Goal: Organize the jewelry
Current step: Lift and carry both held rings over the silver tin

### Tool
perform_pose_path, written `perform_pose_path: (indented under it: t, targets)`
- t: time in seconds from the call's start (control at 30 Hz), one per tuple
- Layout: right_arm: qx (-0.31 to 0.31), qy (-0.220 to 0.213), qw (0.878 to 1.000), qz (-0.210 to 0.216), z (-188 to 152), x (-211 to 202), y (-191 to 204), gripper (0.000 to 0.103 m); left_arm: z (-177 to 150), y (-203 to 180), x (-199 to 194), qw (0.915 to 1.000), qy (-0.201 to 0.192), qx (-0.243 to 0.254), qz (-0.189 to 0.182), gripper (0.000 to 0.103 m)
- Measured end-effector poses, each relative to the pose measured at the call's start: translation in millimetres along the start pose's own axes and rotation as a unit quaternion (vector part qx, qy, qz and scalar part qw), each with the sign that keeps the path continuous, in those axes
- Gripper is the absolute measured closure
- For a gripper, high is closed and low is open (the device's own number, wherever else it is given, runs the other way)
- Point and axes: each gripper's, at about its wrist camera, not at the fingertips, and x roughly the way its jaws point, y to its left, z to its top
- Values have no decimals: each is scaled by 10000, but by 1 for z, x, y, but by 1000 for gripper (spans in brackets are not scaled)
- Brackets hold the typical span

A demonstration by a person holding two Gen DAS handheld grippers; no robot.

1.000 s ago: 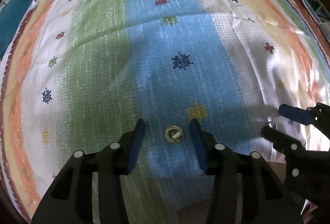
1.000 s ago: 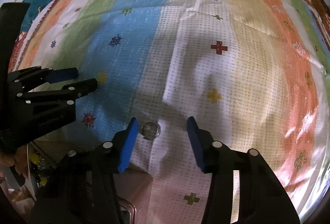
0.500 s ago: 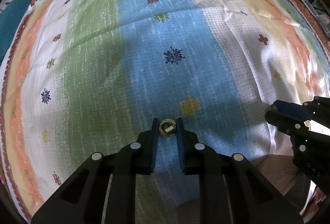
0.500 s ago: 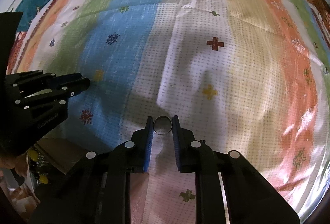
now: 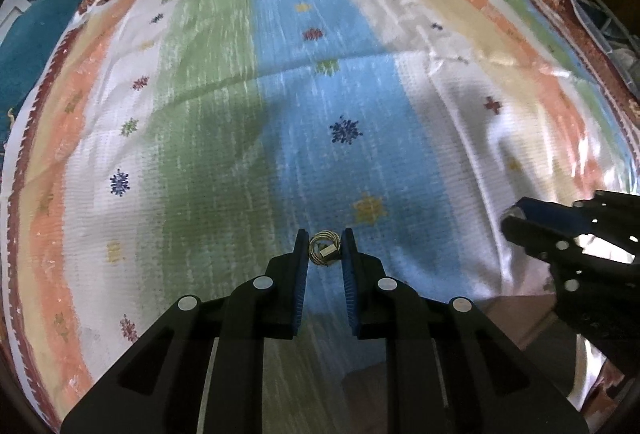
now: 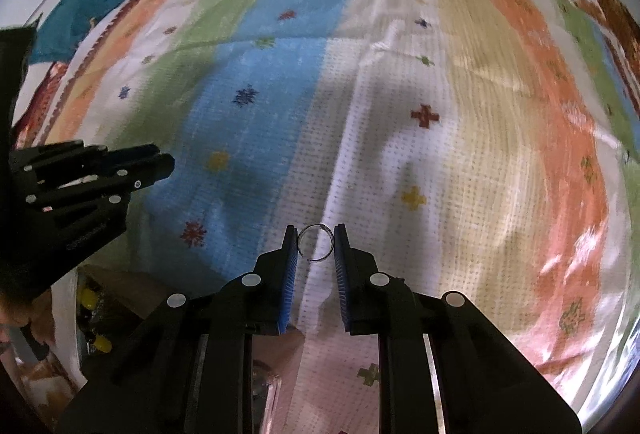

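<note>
Here left tongs (image 5: 324, 252) pinch a seemingly coiled brass ring (image 5: 323, 253), right tongs (image 6: 316, 244) a thin silver band (image 6: 315, 243).

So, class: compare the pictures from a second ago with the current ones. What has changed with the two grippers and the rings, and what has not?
Both pairs of jaws went from wide open to closed: the left gripper now clamps the gold ring, the right gripper the plain silver ring. The striped cloth lies as before.
</note>
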Motion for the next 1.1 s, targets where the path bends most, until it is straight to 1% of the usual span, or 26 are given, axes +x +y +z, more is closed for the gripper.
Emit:
perform_pose_path:
  t: [0.13,0.33,0.47,0.53,0.63,0.9,0.93,1.0,1.1]
  targets:
    - [-1,-188,9998,5,2,-12,4,84,-5,2,-16,9998,-153,-58,-73,87]
    - [148,-382,9991,58,3,-24,2,84,-2,1,-35,9989,-434,-128,-96,87]
    - [288,-615,9975,189,1,-38,1,84,-4,-2,-50,9976,-652,-160,-164,87]
    - [373,-726,9965,195,-1,-46,1,84,-5,-6,-56,9974,-686,-146,-178,87]
    - [359,-804,9959,211,-3,-55,3,84,-8,-11,-66,9970,-756,-105,-160,87]
    - [278,-968,9945,287,-12,-75,13,84,-24,-20,-92,9948,-972,-105,-281,87]
    - [256,-993,9943,284,-13,-78,15,84,-25,-20,-94,9946,-996,-111,-271,87]
    - [204,-1040,9941,251,-16,-82,19,84,-30,-22,-102,9942,-1057,-117,-134,87]
    - [140,-1104,9936,211,-19,-87,24,84,-36,-24,-112,9935,-1117,-140,-187,87]
